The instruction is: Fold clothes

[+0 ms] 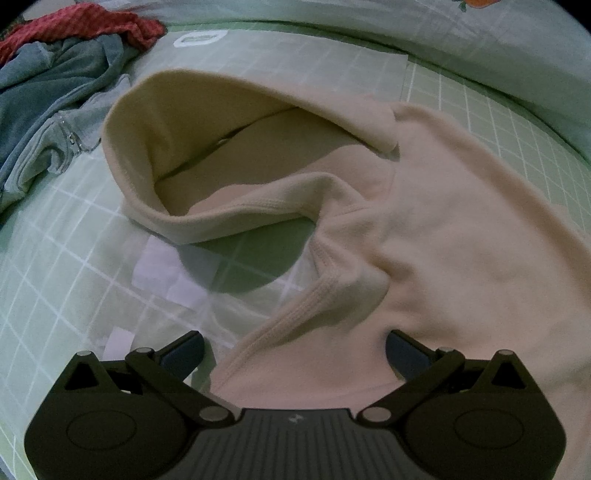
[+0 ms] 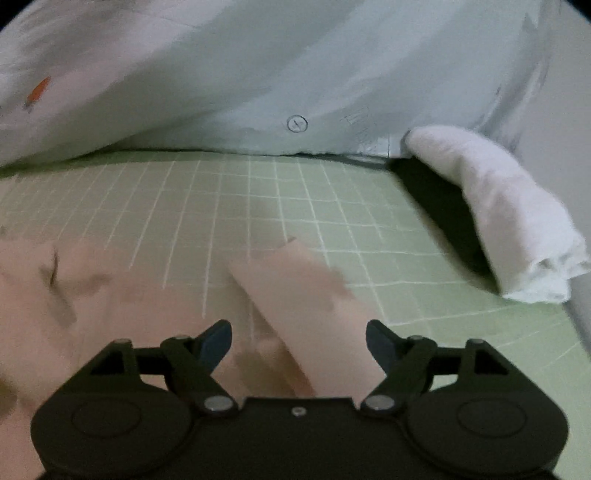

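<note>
A cream hoodie (image 1: pixel 461 221) lies spread on the green checked bed sheet (image 1: pixel 55 240). Its hood (image 1: pixel 155 140) stands open toward the far left, and the stitched neck seam runs down to the near edge. My left gripper (image 1: pixel 295 347) hovers open over that seam; its fingers straddle the fabric without pressing on it. In the blurred right wrist view, a cream sleeve (image 2: pixel 295 284) lies slantwise on the sheet (image 2: pixel 258 192). My right gripper (image 2: pixel 299 339) stands open above the sleeve, and the pads do not touch it.
A heap of blue-grey clothes (image 1: pixel 48 96) with a red garment (image 1: pixel 85 26) lies at the far left. A pale duvet (image 2: pixel 258 74) banks along the back. A rolled white cloth (image 2: pixel 517 214) lies at the right, against the wall.
</note>
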A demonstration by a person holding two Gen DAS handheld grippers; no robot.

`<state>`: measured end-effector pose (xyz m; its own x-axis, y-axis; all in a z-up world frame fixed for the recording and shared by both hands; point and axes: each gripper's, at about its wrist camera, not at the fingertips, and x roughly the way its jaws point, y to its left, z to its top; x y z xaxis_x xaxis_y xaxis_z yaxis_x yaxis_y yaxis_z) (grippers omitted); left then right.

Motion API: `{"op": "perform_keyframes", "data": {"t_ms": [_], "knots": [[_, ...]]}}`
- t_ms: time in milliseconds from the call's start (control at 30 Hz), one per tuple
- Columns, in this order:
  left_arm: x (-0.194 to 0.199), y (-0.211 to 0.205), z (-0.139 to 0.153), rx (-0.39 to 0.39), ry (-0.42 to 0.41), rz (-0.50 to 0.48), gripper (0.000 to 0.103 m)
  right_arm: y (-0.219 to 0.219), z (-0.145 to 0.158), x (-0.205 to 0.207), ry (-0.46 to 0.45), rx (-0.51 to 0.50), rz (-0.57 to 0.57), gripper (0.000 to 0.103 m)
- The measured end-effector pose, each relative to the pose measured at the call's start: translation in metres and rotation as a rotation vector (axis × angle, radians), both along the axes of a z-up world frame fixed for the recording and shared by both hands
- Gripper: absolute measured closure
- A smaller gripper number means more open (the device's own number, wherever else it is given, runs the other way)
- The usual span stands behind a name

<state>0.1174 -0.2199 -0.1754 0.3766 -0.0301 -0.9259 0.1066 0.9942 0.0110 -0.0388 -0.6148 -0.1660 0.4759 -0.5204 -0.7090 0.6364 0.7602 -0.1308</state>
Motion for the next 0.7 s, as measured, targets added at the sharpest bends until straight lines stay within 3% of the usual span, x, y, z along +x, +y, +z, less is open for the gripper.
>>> {"op": "perform_keyframes", "data": {"t_ms": [67, 100, 133, 300, 433, 600, 667, 700], "knots": [[0.001, -0.001, 0.0, 0.001, 0.004, 0.003, 0.0, -0.012, -0.006, 0.0, 0.006, 0.063, -0.032, 0.054], [0.001, -0.001, 0.001, 0.001, 0.006, 0.005, 0.0, -0.018, -0.008, -0.003, 0.008, 0.082, -0.048, 0.082], [0.001, -0.001, 0.001, 0.002, 0.008, 0.007, 0.0, -0.022, -0.008, -0.01, -0.006, 0.088, -0.062, 0.091], [0.0, -0.002, 0.0, 0.0, -0.007, 0.009, 0.0, -0.032, 0.023, -0.082, -0.124, -0.06, -0.272, 0.094], [-0.004, -0.002, -0.002, -0.002, -0.022, 0.014, 0.0, -0.032, 0.033, -0.156, -0.207, -0.032, -0.522, 0.091], [-0.005, -0.003, -0.003, -0.002, -0.027, 0.019, 0.0, -0.017, -0.009, -0.194, -0.098, 0.112, -0.655, 0.086], [-0.005, -0.003, -0.003, -0.003, -0.028, 0.016, 0.0, -0.007, -0.007, -0.19, -0.066, 0.084, -0.677, 0.079], [-0.005, -0.002, -0.003, -0.003, -0.029, 0.015, 0.0, -0.002, -0.006, -0.188, -0.05, 0.071, -0.688, 0.07]]}}
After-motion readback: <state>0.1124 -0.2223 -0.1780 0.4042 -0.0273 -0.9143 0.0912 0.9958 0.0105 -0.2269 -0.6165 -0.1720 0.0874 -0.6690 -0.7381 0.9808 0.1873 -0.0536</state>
